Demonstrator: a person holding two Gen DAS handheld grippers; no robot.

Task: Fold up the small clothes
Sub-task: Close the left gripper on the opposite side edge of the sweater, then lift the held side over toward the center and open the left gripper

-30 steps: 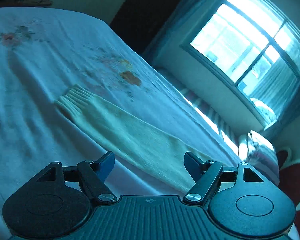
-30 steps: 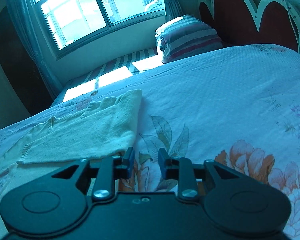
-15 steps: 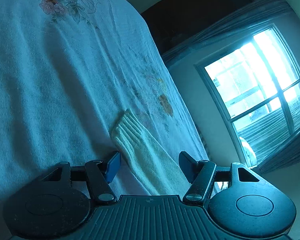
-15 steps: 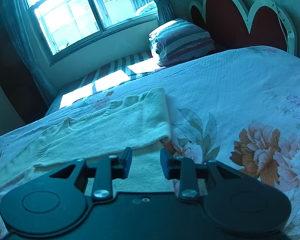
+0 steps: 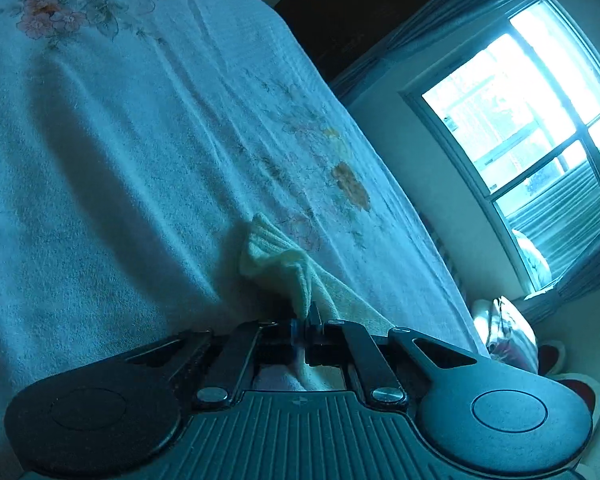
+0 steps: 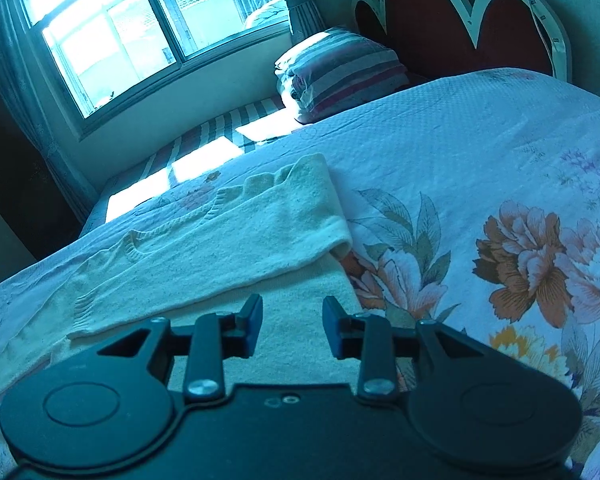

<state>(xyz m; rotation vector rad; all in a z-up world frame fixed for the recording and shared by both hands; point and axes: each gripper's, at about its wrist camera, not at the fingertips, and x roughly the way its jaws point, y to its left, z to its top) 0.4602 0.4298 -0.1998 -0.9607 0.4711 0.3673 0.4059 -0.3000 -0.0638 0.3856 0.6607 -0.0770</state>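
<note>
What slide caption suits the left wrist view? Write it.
Left gripper pinches the cream sweater's sleeve on the floral bedspread.

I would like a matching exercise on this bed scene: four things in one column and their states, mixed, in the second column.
Things:
1. left gripper
2. right gripper
3. striped pillow
4. sweater body

States:
A. jaws apart, nothing pinched
B. shut on the sleeve cuff
C. lying on the bedspread, one sleeve folded across it
D. beside the headboard

Pairs: 1-B, 2-A, 3-D, 4-C

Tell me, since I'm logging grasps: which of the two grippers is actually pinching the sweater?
The left gripper: its jaws are shut on the cream sweater's sleeve near the ribbed cuff. The right gripper hovers open over the sweater's folded body, gripping nothing.
</note>
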